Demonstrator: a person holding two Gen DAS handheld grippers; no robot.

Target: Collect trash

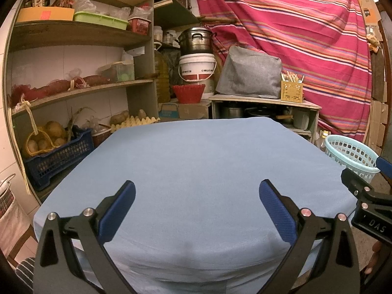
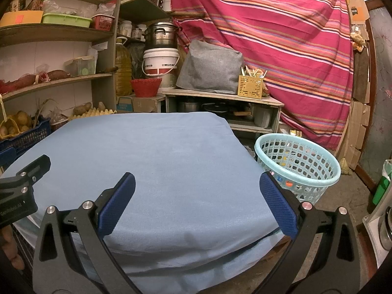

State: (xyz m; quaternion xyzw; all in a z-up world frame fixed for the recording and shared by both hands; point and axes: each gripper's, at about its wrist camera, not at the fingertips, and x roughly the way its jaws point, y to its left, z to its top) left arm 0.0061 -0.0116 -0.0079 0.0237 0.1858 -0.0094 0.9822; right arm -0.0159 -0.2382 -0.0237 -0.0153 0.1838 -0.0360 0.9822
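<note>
A striped red cloth (image 1: 294, 36) hangs across the back of the room, far beyond both sets of jaws; wooden shelves (image 1: 80, 83) fill the wall ahead and to the left of the left jaws, holding a blue crate (image 1: 58, 156) of potatoes on the lowest level. The desk (image 1: 196, 171), covered in a plain blue sheet, spreads directly under and ahead of both grippers, its surface bare between the jaws. The left gripper (image 1: 197, 203) hovers over the near edge of the desk with its jaws spread wide and nothing between them; the right gripper (image 2: 197, 201) hangs beside it over the desk's right corner, jaws equally wide and empty. A pale blue basket (image 2: 297, 169) stands on the floor just beyond and to the right of the right jaws, beside the desk corner; small coloured bits show through its mesh, possibly the collected trash, though the holes are too small to tell. A white bucket (image 1: 197, 67) sits under a steel pot (image 1: 196, 40) far ahead of the left jaws.
</note>
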